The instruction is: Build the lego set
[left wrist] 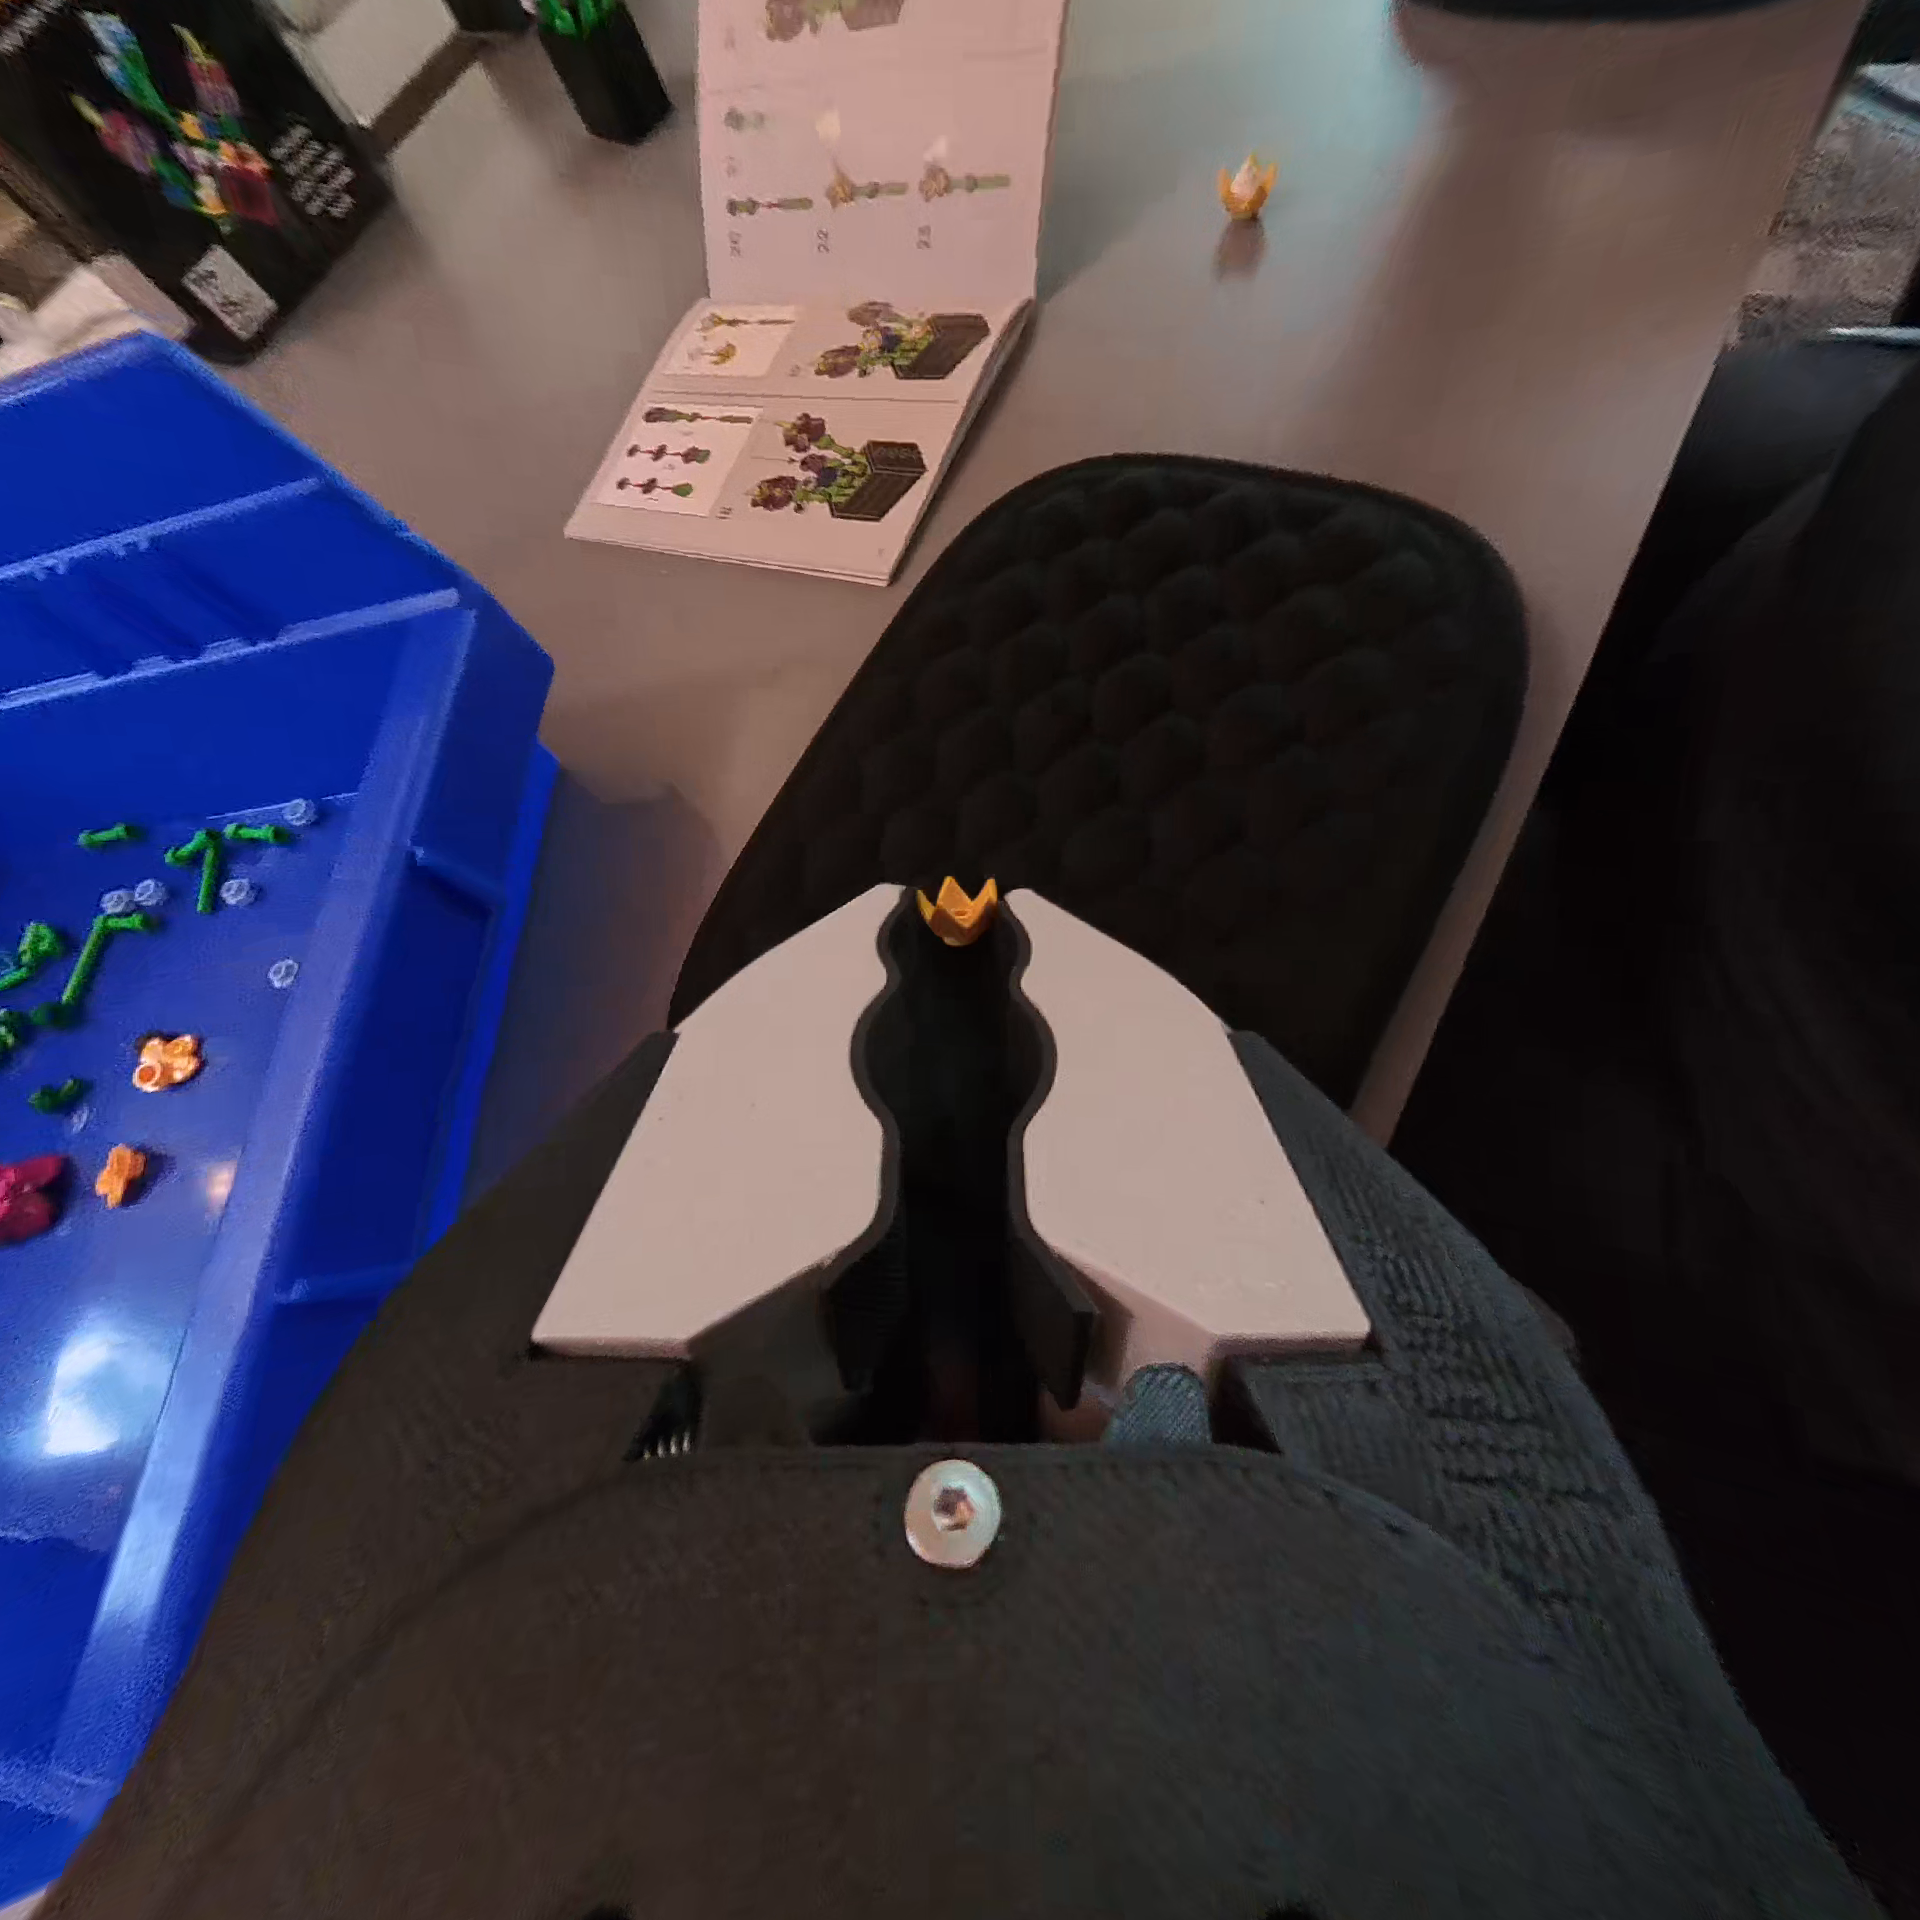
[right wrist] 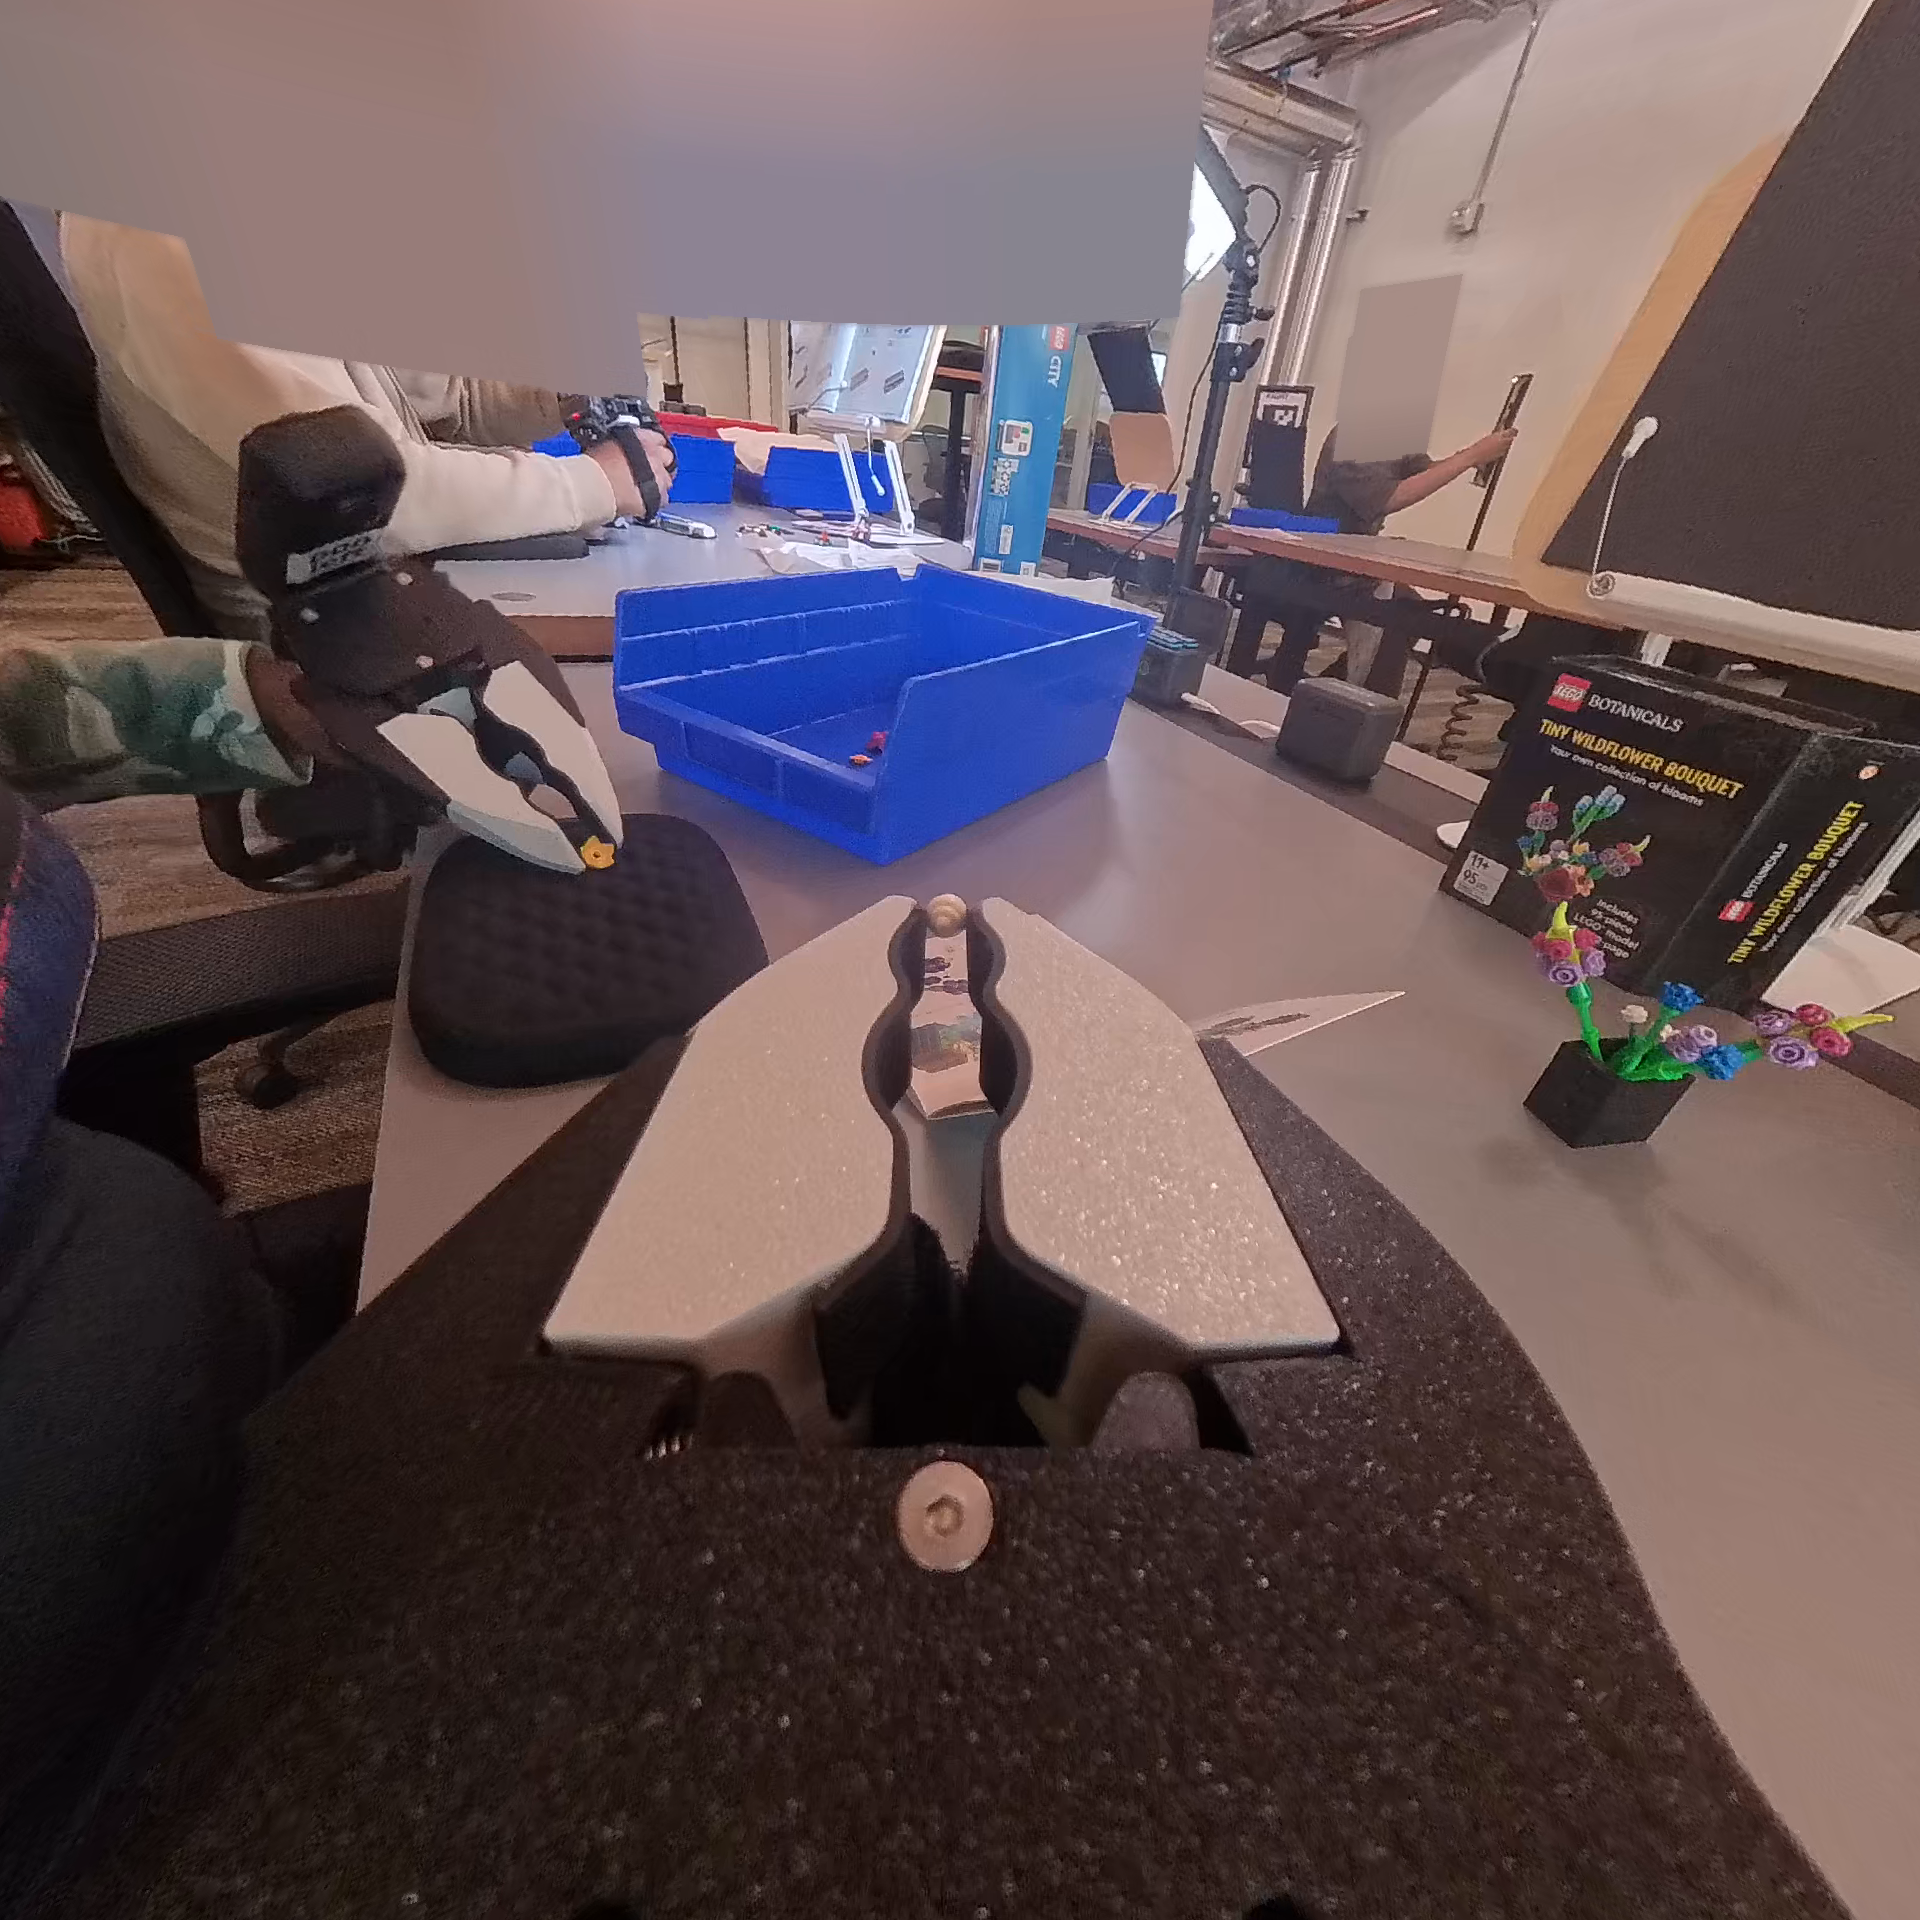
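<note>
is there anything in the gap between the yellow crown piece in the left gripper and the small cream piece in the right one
Nothing visible. The left gripper holds the yellow crown piece low over the black pad, and the right gripper holds the cream piece. Between them are only the pad and bare table lower down.

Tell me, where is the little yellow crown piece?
The yellow crown piece is pinched at the tips of the left gripper, just above the black pad. In the right wrist view it shows on the left, in front of the blue bin.
</note>
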Demonstrator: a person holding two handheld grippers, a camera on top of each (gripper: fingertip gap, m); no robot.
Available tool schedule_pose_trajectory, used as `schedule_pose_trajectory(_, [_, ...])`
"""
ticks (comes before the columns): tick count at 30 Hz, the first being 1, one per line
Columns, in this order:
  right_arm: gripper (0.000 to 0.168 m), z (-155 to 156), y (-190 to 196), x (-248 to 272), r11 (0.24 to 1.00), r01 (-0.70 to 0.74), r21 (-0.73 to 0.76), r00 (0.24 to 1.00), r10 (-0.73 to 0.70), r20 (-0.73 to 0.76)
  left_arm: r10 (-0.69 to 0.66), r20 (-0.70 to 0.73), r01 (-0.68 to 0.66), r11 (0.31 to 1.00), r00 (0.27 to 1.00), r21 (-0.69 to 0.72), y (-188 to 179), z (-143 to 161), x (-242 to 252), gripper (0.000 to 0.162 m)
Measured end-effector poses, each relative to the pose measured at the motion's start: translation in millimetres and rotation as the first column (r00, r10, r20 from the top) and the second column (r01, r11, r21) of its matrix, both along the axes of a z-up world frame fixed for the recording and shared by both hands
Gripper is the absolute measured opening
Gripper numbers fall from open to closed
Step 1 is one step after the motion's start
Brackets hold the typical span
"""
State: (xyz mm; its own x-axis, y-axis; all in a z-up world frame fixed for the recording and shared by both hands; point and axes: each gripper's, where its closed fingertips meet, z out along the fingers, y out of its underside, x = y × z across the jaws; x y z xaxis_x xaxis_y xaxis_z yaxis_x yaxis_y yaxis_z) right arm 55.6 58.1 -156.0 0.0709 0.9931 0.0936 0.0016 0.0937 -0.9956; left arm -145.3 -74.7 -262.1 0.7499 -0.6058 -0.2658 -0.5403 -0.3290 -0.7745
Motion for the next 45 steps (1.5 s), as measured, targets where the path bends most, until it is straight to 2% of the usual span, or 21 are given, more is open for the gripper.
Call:
schedule_pose_trajectory(2, [0.007,1,-1,2,1.0,0.006,0.006,1.0,-0.006,-0.002,-0.031,-0.025,0.029,0.997,0.999,-0.078,-4,1,-1,0.015])
schedule_pose_trajectory(6, [0.007,0,-1,7,1.0,0.009,-0.001,1.0,-0.009,-0.007,-0.1,-0.223,0.035,0.961,0.97,-0.275,-22,14,-21,0.014])
schedule_pose_trajectory(10, [0.007,0,-1,7,1.0,0.006,0.0,1.0,-0.006,-0.022,-0.222,-0.282,0.045,0.852,0.934,-0.521,-35,16,-21,0.014])
schedule_pose_trajectory(14, [0.007,0,-3,7,1.0,0.008,0.012,1.0,-0.008,-0.018,-0.272,-0.268,0.033,0.757,0.924,-0.653,-31,-4,-16,0.015])
schedule_pose_trajectory(18, [0.007,2,-1,10,1.0,0.015,0.017,1.0,-0.015,-0.02,-0.23,-0.209,0.034,0.745,0.951,-0.667,-29,-7,-7,0.015])
schedule_pose_trajectory(29, [0.007,-3,-1,9,1.0,-0.003,-0.003,1.0,0.003,-0.019,-0.161,-0.194,0.017,0.81,0.968,-0.586,-31,-5,-7,0.014])
schedule_pose_trajectory(32, [0.007,-4,-3,6,1.0,-0.016,-0.007,1.0,0.015,-0.006,-0.065,-0.115,0.004,0.883,0.991,-0.469,-17,4,-3,0.014])
schedule_pose_trajectory(35, [0.007,-4,-8,2,0.999,-0.037,-0.014,0.999,0.037,-0.005,0.038,0.163,-0.001,0.975,0.986,-0.22,12,37,17,0.015])
schedule_pose_trajectory(37, [0.007,-1,-12,-1,0.998,-0.059,-0.024,0.998,0.058,-0.013,0.012,0.435,0.018,0.998,0.9,-0.065,21,67,36,0.014])
schedule_pose_trajectory(38, [0.007,1,-16,-4,0.997,-0.075,-0.031,0.997,0.074,-0.023,-0.032,0.572,0.033,0.999,0.819,0.01,23,85,46,0.014])
schedule_pose_trajectory(39, [0.007,4,-20,-7,0.994,-0.099,-0.043,0.994,0.098,-0.038,-0.088,0.694,0.043,0.996,0.715,0.081,22,103,53,0.014])
schedule_pose_trajectory(41, [0.007,12,-34,-17,0.982,-0.175,-0.068,0.983,0.17,-0.072,-0.175,0.877,0.041,0.984,0.448,0.176,21,133,61,0.013])
schedule_pose_trajectory(43, [0.007,21,-52,-31,0.962,-0.264,-0.074,0.962,0.257,-0.095,-0.238,0.958,0.078,0.97,0.159,0.228,18,153,65,0.013])
schedule_pose_trajectory(45, [0.008,29,-70,-44,0.932,-0.356,-0.073,0.932,0.349,-0.098,-0.253,0.966,0.102,0.961,-0.053,0.258,20,161,67,0.013])
